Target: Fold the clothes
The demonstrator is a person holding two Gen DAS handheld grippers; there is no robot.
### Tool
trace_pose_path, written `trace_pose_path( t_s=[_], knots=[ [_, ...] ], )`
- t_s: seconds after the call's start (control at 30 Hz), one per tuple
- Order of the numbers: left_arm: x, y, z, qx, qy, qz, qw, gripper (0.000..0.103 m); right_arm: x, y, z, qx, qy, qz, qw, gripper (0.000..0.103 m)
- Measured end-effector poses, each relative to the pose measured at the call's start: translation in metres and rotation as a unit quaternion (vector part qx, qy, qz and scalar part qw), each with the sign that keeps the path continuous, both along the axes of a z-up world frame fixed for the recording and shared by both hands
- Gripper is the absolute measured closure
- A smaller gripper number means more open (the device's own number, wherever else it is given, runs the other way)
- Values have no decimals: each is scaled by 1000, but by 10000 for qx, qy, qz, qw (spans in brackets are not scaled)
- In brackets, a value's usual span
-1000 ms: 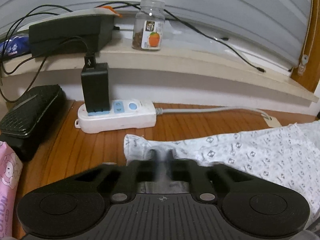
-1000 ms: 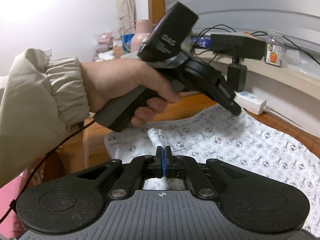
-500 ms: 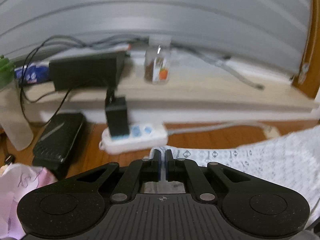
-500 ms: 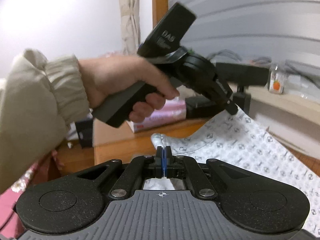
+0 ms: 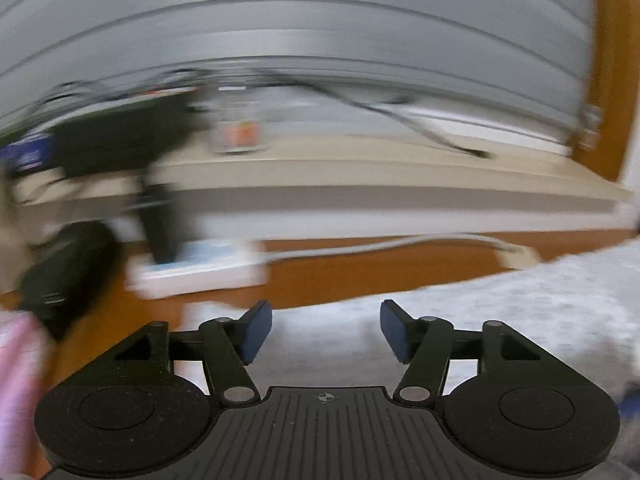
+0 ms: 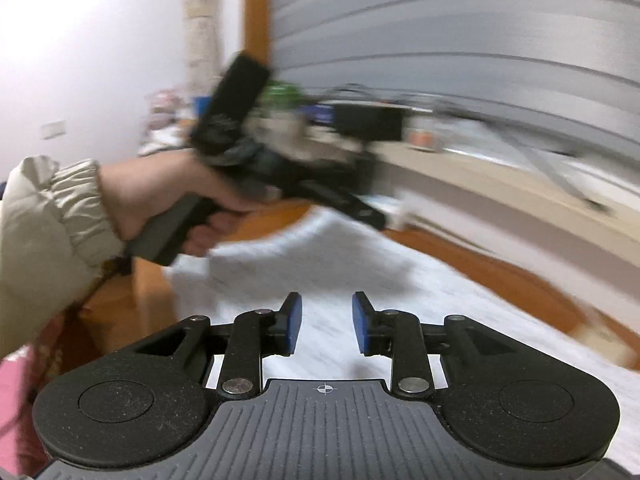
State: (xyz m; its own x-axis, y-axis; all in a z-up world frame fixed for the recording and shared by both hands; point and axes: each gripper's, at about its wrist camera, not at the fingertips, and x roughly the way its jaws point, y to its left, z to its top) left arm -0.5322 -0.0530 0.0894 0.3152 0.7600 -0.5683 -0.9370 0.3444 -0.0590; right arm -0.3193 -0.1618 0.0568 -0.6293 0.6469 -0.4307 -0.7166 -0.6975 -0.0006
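Both hand-held grippers released, nothing held: left hand-held gripper [image 5: 326, 330] and right hand-held gripper [image 6: 326, 330] w/ jaws apart over white patterned garment [image 6: 360, 264], lying spread on tabletop [image 5: 320, 276] toward 3 o'clock. Frames blurred; folds not visible, progress unclear.

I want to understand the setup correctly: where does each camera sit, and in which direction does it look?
Left wrist: sits on the left gripper, looking forward over the white garment toward the window ledge; only its open fingers show.
Right wrist: sits on the right gripper, fingers open, facing leftward; shows the person's left hand.
Shared: garment, ledge, wooden table.
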Motion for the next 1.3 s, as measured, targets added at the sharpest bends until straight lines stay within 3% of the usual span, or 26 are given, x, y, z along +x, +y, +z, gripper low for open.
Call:
trace_pose_path(
  t_s=[0.2, 0.37, 0.57, 0.9, 0.93, 0.97, 1.0, 1.2, 1.3],
  knots=[
    [96, 8, -23, -83, -293, -1027, 9942, 31, 124, -27, -4, 61, -432, -1211, 9917, 74],
    [161, 10, -41, -162, -392, -1658, 9852, 30, 180, -51, -25, -240, -570, -1749, 9826, 74],
    [198, 1, -61, -267, -517, -2109, 9758, 29, 191, -68, -46, -574, -402, -1594, 9847, 74],
    [202, 4, -70, -496, -631, -2138, 9736, 29, 173, -50, -56, -732, -232, -1246, 9892, 73],
    [203, 4, -70, -487, -607, -2135, 9738, 29, 172, -48, -57, -770, -205, -1225, 9893, 75],
    [204, 4, -70, -478, -580, -2130, 9742, 29, 172, -48, -57, -800, -166, -1199, 9894, 91],
    [205, 3, -70, -469, -553, -2125, 9745, 29, 172, -51, -56, -813, -116, -1167, 9898, 98],
    [209, 1, -69, -414, -392, -2096, 9761, 29, 178, -98, -37, -448, -33, -1175, 9921, 100],
    [211, 0, -68, -387, -311, -2081, 9769, 29, 174, -114, -39, -371, -249, -1178, 9920, 101]
  ],
)
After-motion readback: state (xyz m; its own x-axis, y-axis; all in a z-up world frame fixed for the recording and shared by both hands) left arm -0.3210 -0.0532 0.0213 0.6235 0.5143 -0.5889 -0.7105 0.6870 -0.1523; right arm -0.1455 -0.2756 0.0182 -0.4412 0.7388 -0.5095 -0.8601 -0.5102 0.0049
